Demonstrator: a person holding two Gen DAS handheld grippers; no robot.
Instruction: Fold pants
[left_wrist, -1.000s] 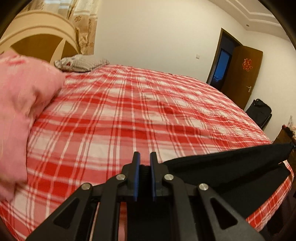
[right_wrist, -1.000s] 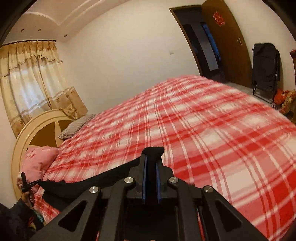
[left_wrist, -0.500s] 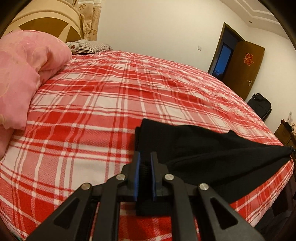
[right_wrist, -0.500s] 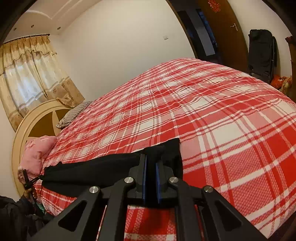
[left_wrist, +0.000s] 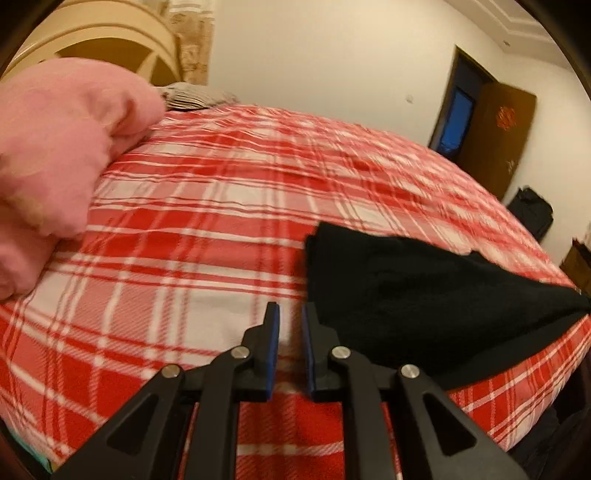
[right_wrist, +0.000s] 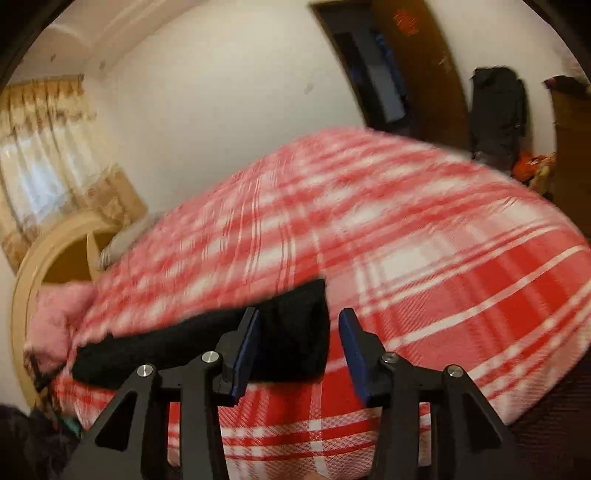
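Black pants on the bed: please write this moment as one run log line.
step: pants laid down | pants: on bed | left gripper: shut, empty | right gripper: just opening, pants released

Bed (left_wrist: 192, 258) has a red/white plaid sheet. Pink quilt (left_wrist: 55, 155) bunched at the head end, touching the sheet; grey striped pillow (left_wrist: 195, 96) behind it against the cream arched headboard (left_wrist: 110, 48). Patterned curtain (right_wrist: 44, 147) over a bright window beside the headboard. Brown door (left_wrist: 495, 133) stands open on a dark doorway. Black bag (left_wrist: 532, 216) on the floor beyond the bed's far corner, near the door.
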